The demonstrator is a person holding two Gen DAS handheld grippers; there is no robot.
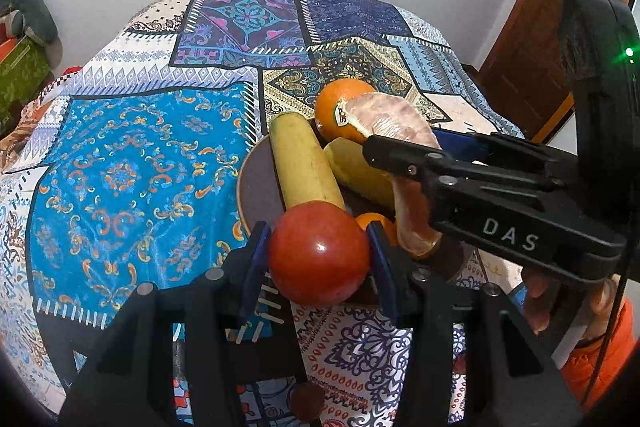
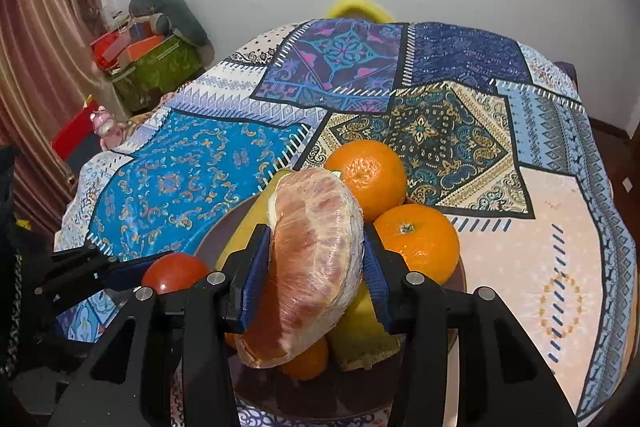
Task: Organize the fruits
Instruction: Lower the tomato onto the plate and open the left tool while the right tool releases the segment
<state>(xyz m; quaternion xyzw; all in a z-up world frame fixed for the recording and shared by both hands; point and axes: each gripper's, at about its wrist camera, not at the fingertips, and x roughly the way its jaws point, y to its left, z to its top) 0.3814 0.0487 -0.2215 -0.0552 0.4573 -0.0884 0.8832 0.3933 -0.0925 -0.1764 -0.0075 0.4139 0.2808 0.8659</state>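
Both grippers are closed on fruit above a dark round plate [image 1: 256,183] on the table [image 1: 132,163], which is covered with a patchwork cloth. A red apple [image 1: 319,253] is clamped between the blue pads of the left gripper [image 1: 318,247], just over the plate's near rim. A plastic-wrapped wedge of peeled pomelo [image 2: 316,259] is pinched across its width by the right gripper [image 2: 316,255]. The wedge's long axis is seen to run from the upper far end, near the oranges, down toward the camera, with its lower tip hanging below the pads over the plate.

On the plate, two bananas are laid side by side: one banana [image 1: 304,163] is pointed with its long axis from the far rim toward the apple, and a second banana [image 1: 356,167] is set just beside it, largely covered by the right gripper and the wedge. An orange with a sticker [image 1: 340,107] is placed at the far edge of the plate, and a second orange [image 2: 416,243] is seen just beside it in the right wrist view. A third orange [image 2: 306,359] is mostly hidden under the wedge.

Part of a hand [image 1: 560,303] and an orange sleeve are cut off at the lower right of the left wrist view. Whether the wedge touches the fruit beneath cannot be told.
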